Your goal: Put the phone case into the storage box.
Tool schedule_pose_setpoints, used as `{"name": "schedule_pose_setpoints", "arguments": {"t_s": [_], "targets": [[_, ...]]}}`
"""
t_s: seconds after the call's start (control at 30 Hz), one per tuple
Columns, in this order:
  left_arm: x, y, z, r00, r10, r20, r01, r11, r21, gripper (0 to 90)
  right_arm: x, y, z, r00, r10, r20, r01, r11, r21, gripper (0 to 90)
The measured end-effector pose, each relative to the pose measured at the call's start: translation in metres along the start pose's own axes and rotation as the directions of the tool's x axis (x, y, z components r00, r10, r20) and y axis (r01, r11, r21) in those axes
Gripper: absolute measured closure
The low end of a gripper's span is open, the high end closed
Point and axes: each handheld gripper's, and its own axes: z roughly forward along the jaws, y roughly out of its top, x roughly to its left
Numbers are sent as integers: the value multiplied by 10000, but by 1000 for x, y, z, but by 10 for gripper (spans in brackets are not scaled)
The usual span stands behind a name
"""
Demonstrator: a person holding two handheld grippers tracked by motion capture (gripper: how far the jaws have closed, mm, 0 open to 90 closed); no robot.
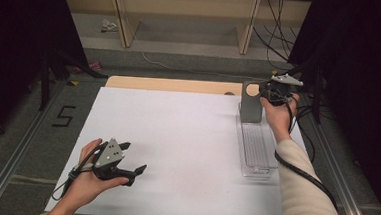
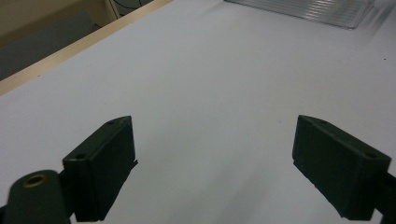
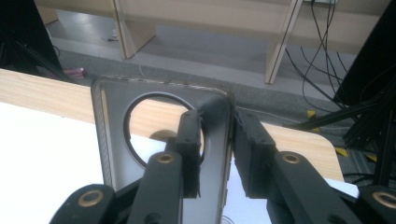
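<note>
A grey floor (image 1: 191, 62) is seen beyond the white-topped bench (image 1: 176, 151). Pale wooden shelf uprights (image 1: 121, 18) stand behind it, flanked by black curtains (image 1: 12, 36); cables (image 1: 275, 37) are trailed across.

Two grippers (image 1: 135, 170) (image 1: 263, 93), one grey plate (image 1: 251, 102), one clear tray (image 1: 256, 146)

Grey plate (image 3: 112, 140) with round hole: dull metal look, smooth, faint sheen at the edges. Tray (image 1: 256, 146): clear ribbed plastic, glossy. Worktop (image 1: 176, 136): matt white sheet over pale wood-grain board. Fingers (image 2: 102, 163) of both grippers: matt black plastic, slightly textured.
</note>
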Motion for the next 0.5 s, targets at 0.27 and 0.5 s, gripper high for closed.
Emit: {"name": "schedule_pose_setpoints", "arguments": {"t_s": [0.27,0.5], "targets": [[0,0,0,10000,-4,7,4,10000,-6,126,-1,0,3,9999,115,78,-116,9999,70,696],[0,0,0,10000,-8,3,8,10000,-5,126,0,0,4,9998,188,109,-189,9998,114,688]]}}
